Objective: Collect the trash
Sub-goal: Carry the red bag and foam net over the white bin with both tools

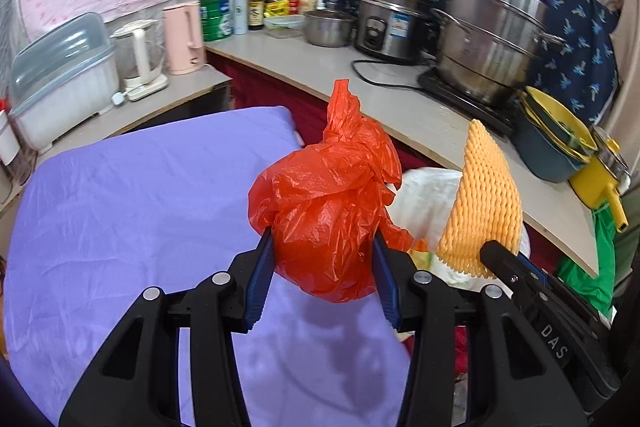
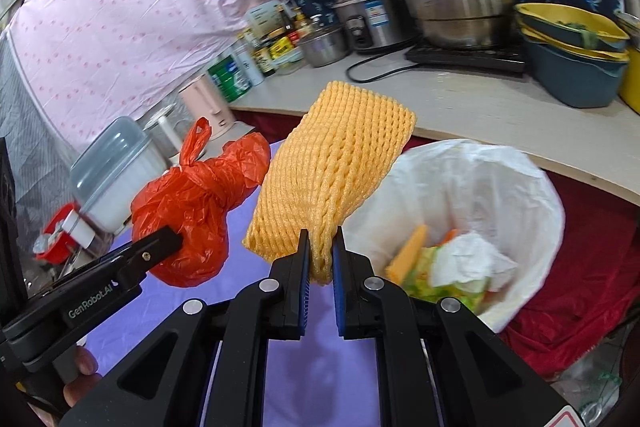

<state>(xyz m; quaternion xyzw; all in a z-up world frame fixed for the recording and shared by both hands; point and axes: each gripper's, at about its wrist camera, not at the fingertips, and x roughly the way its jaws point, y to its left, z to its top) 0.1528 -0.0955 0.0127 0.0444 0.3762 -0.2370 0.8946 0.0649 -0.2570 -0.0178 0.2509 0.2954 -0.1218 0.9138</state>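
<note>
My left gripper (image 1: 323, 247) is shut on a knotted red plastic bag (image 1: 332, 203), held in the air above the purple cloth. The same red plastic bag (image 2: 192, 211) shows at the left of the right wrist view, with the left gripper (image 2: 160, 243) clamped on it. My right gripper (image 2: 321, 251) is shut on the lower corner of a yellow foam fruit net (image 2: 332, 167), which stands up from the jaws. That yellow foam fruit net (image 1: 480, 203) also appears right of the red bag. A bin lined with a white bag (image 2: 500, 179) sits just right, holding vegetable scraps and paper.
A purple cloth (image 1: 140, 207) covers the table below. A counter (image 1: 400, 99) behind carries steel pots (image 1: 492, 39), a rice cooker (image 1: 388, 23), a pink kettle (image 1: 182, 37), bottles and a clear-lidded box (image 1: 60, 79). Stacked bowls (image 2: 572, 51) sit at right. A red cloth (image 2: 580, 291) surrounds the bin.
</note>
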